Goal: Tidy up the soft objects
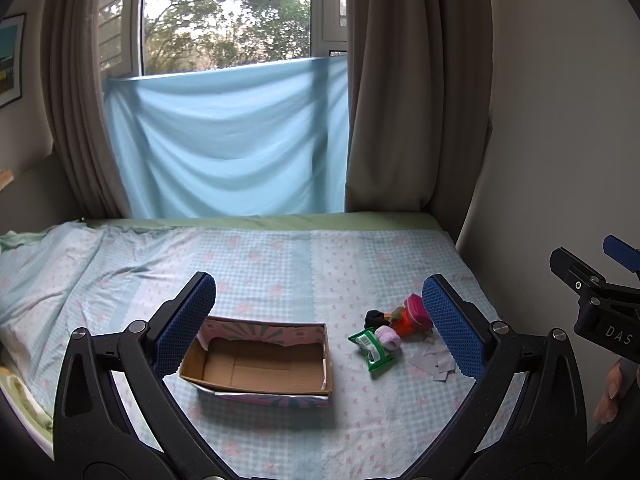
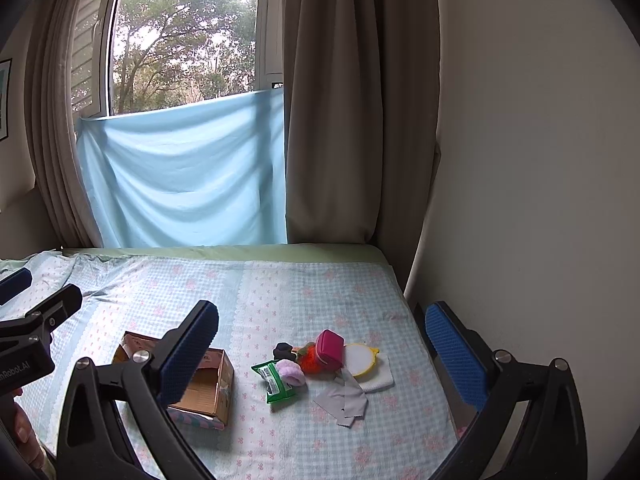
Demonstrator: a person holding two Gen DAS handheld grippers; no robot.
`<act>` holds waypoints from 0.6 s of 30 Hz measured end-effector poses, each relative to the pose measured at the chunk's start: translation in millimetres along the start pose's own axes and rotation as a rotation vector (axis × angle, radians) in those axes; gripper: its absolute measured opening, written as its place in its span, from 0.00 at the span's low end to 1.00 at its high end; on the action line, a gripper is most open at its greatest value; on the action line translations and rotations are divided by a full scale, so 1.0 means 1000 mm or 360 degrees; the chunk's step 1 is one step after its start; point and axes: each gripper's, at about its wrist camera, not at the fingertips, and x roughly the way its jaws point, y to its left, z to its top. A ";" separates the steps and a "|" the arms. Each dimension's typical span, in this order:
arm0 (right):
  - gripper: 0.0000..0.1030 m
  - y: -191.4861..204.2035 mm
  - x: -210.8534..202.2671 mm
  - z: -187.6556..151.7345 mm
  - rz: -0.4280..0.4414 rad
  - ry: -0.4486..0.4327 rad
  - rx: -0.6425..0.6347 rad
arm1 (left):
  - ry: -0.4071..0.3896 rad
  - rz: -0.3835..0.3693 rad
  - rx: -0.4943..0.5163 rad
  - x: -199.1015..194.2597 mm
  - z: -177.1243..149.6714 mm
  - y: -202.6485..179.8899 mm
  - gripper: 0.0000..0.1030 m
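An open cardboard box (image 1: 260, 360) (image 2: 208, 380) lies empty on the bed. To its right is a small pile: a green packet (image 2: 276, 382) (image 1: 372, 348), a pink scrunchie (image 2: 291, 372) (image 1: 387, 336), a black scrunchie (image 2: 284, 350), a red strawberry toy (image 2: 312, 360), a magenta pouch (image 2: 330, 348) (image 1: 416, 308), a yellow-rimmed round pad (image 2: 360, 358), a white cloth (image 2: 380, 376) and a grey cloth (image 2: 344, 398) (image 1: 432, 360). My left gripper (image 1: 320, 328) is open and empty, above the box and pile. My right gripper (image 2: 320, 356) is open and empty, framing the pile.
The bed (image 2: 280, 288) has a light blue checked sheet and meets a white wall (image 2: 520, 200) at the right. A blue cloth (image 1: 228, 140) and brown curtains (image 2: 352, 100) hang at the window behind.
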 end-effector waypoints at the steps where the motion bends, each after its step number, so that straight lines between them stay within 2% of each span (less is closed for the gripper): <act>1: 1.00 0.000 0.001 0.000 0.0001 0.0002 -0.0002 | 0.0000 -0.0001 0.0000 0.001 0.000 -0.001 1.00; 18: 1.00 0.003 0.000 -0.002 0.0006 0.0008 -0.0005 | 0.0001 -0.0011 0.0003 0.004 0.000 -0.002 1.00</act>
